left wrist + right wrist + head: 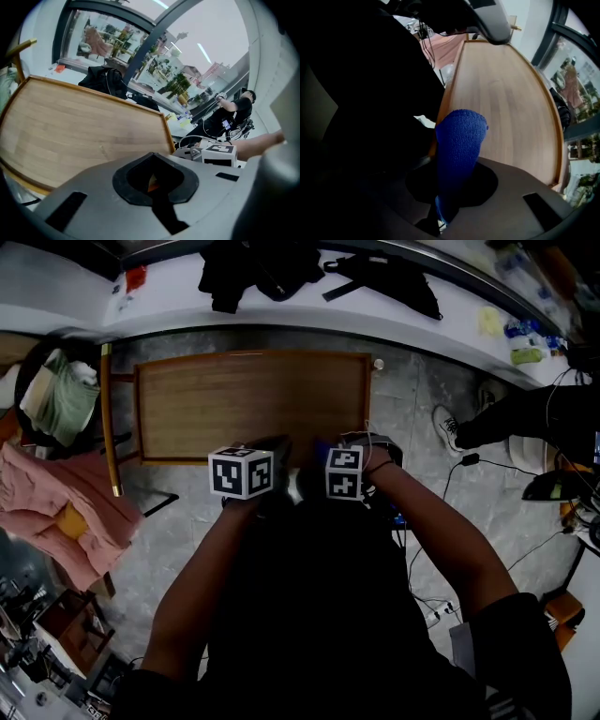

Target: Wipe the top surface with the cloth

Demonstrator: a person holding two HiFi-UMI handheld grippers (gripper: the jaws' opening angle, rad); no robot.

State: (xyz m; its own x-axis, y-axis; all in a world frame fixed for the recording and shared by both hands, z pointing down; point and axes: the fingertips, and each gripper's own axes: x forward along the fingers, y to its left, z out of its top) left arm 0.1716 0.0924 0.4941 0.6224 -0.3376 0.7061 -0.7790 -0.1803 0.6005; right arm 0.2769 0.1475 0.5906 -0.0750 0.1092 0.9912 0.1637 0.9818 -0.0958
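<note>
at right gripper (442, 214), clamped blue cloth (459, 150) juts lengthwise toward wooden top (511, 93)

Table (251, 404) is wide open, clear wood from edge to edge, only its low raised rim to cross. Gold rail (109, 427) and draped clothes (61, 399) crowd the left side; white counter (281, 313) with black garments (253, 273) lies just past the far edge.
</note>
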